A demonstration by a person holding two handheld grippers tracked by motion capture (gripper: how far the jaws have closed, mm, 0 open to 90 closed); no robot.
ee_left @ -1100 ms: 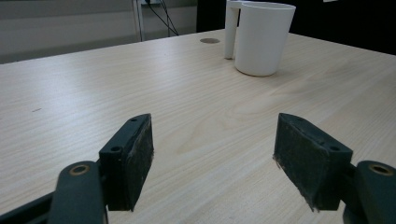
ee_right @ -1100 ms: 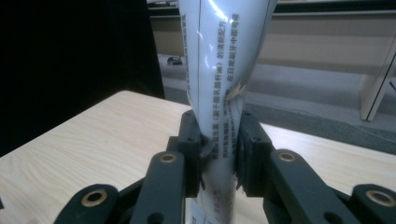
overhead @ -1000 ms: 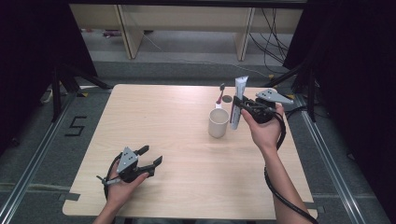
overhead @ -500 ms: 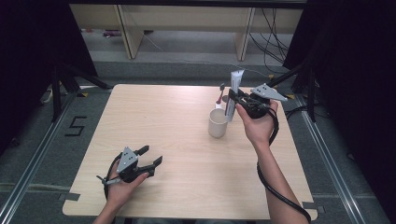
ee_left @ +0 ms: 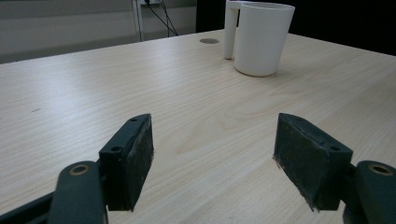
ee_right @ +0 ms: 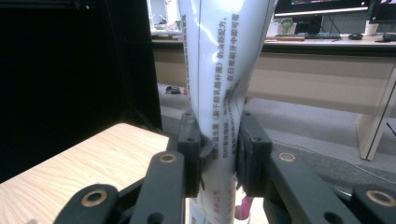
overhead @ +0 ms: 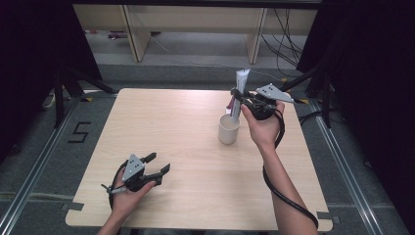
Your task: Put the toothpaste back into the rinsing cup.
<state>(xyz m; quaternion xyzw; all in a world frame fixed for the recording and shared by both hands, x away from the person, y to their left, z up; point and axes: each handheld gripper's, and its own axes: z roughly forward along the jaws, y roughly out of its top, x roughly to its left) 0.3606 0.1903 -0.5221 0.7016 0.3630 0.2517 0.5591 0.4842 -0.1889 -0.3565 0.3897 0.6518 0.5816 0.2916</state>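
White tube over one cup

R gripper (overhead: 243, 102) is clamping one white tube (overhead: 239, 93), squeezing it mid-body, holding it upright just above one cream cup (overhead: 229, 129) on wood table (overhead: 161, 122). One pink item behind cup, too hidden to ID. L gripper (overhead: 157, 165) is resting near front edge w/ jaws standing wide, holding nothing.

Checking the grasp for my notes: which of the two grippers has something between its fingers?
The right gripper, fingers shut on the upright white toothpaste tube above the white mug; the left gripper rests open.
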